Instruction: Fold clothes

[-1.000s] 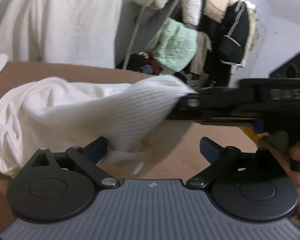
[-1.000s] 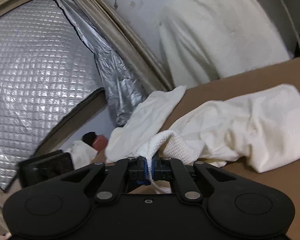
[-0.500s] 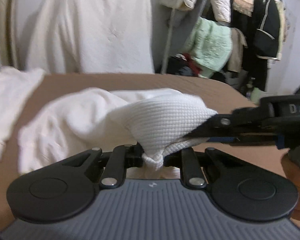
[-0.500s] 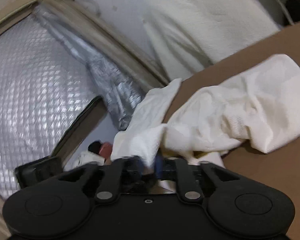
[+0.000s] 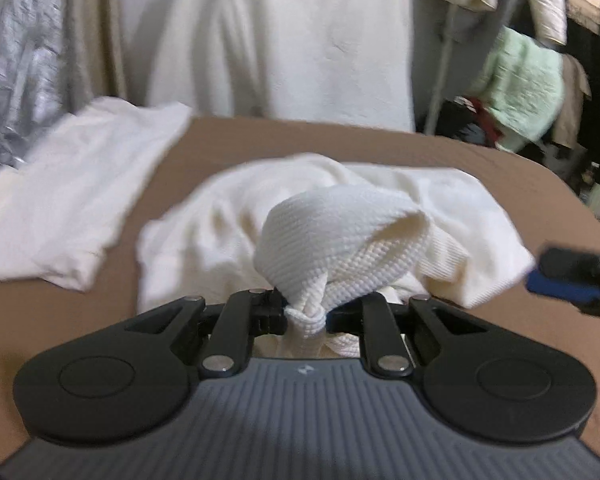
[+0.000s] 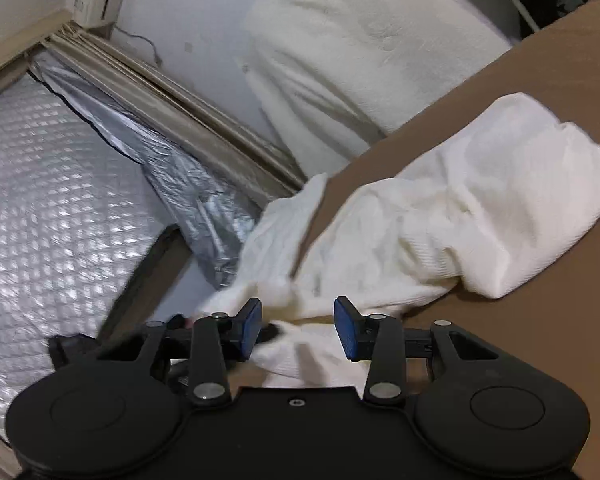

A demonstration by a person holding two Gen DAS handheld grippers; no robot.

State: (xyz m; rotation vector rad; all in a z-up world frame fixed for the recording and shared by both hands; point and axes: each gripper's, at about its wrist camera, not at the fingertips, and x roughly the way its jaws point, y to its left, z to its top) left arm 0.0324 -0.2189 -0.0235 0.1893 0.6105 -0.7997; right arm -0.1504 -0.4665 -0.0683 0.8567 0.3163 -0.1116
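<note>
A crumpled white knit garment (image 5: 340, 216) lies on the brown table (image 5: 500, 168). My left gripper (image 5: 306, 312) is shut on a bunched ribbed edge of it, which rises in a hump just past the jaws. In the right wrist view the same garment (image 6: 460, 216) spreads across the table. My right gripper (image 6: 298, 328) has its jaws opening, blue pads apart, with loose white cloth lying below the gap and neither pad pressing on it. The right gripper's tip (image 5: 564, 276) shows at the right edge of the left wrist view.
A second white garment (image 5: 72, 192) lies flat at the table's far left corner. A white-draped shape (image 5: 284, 40) stands behind the table. Hung clothes (image 5: 524, 80) crowd the right background. Silver quilted insulation (image 6: 52, 184) covers the window on the left.
My left gripper closed on the ribbed edge that the right gripper was holding out. The right gripper then opened off the cloth and drew away to the right and down.
</note>
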